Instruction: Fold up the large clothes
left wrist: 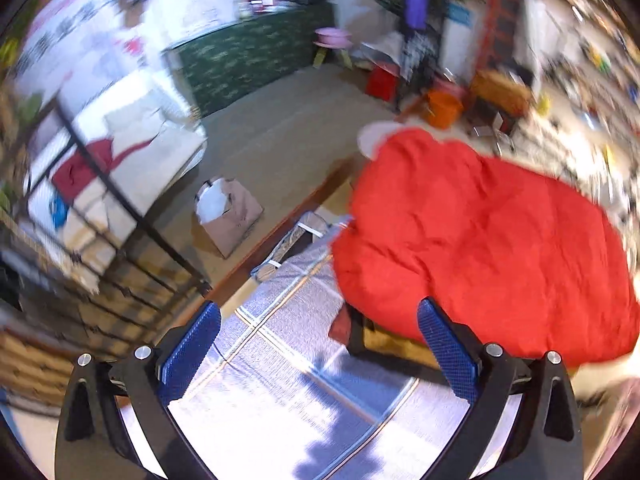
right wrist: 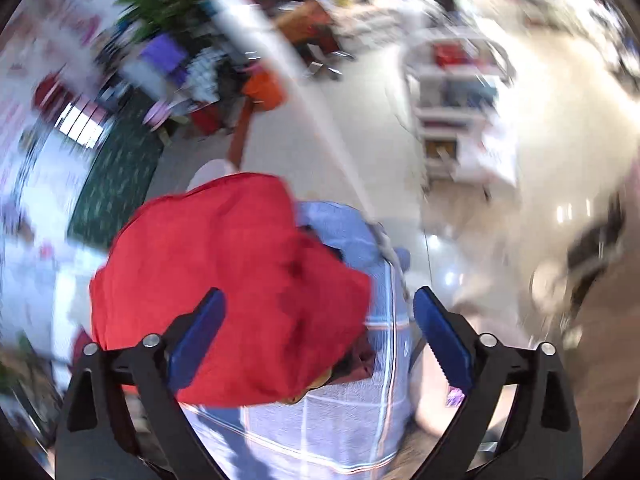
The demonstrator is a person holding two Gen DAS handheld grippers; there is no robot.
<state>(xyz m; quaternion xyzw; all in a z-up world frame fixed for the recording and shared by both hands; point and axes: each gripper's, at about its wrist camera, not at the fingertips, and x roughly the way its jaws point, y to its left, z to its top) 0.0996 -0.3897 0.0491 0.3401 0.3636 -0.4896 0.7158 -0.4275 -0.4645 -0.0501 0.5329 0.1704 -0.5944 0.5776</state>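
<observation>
A large red garment (left wrist: pixel 480 240) lies bunched on a table covered with a blue plaid cloth (left wrist: pixel 280 380). My left gripper (left wrist: pixel 320 348) is open and empty, above the plaid cloth, just left of the red garment's near edge. In the right wrist view the red garment (right wrist: pixel 224 280) lies in a heap over the plaid cloth (right wrist: pixel 340 420), with darker clothes (right wrist: pixel 360 360) partly hidden under it. My right gripper (right wrist: pixel 320 332) is open, its jaws wide over the garment's near right edge, holding nothing. Both views are blurred by motion.
A paper bag (left wrist: pixel 228 212) stands on the floor left of the table. An orange bucket (left wrist: pixel 442 108) and a red stool (left wrist: pixel 382 80) stand beyond it. A black metal rack (left wrist: pixel 100 184) with clothes is at the left. A white shelf unit (right wrist: pixel 460 108) stands on the shiny floor.
</observation>
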